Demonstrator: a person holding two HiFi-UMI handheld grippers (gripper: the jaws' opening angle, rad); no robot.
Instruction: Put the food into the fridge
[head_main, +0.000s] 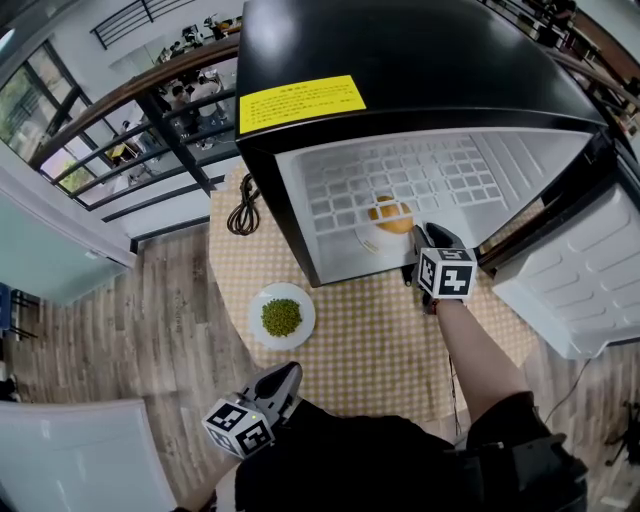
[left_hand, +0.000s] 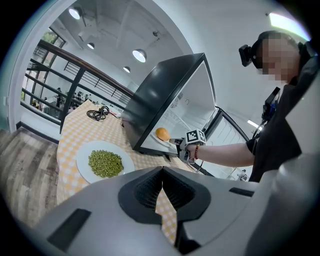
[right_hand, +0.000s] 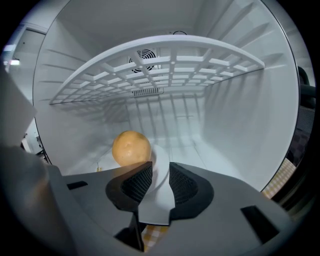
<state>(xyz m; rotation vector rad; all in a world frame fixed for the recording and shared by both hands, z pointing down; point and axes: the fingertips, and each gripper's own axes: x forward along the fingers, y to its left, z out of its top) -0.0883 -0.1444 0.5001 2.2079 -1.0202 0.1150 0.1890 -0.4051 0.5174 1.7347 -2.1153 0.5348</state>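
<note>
Checked-cloth desk (head_main: 380, 350) on a wood floor, with a black fridge (head_main: 400, 60) sitting on it, door swung open to my right. My right gripper (right_hand: 160, 175) is reaching into the fridge mouth with its jaws pinched narrow on the near rim of a white plate (right_hand: 156, 209). The bun (right_hand: 131, 147) (I think it's a bun, round and golden anyway) sits on that plate just past the jaws, under the wire shelf (right_hand: 160, 65).

The left gripper (left_hand: 161, 175) is down low by my body, jaws together with nothing in them. The pea plate (head_main: 258, 300) is out on the desk in front of the fridge, so I'd say that one's next.

For this step I reckon the trick is keeping the plate level, because the bun is loose and will roll if the rim dips. I'd slide it deeper along the fridge floor, make sure it sits flat, then open the jaws and back straight out so I don't drag the rim.
</note>
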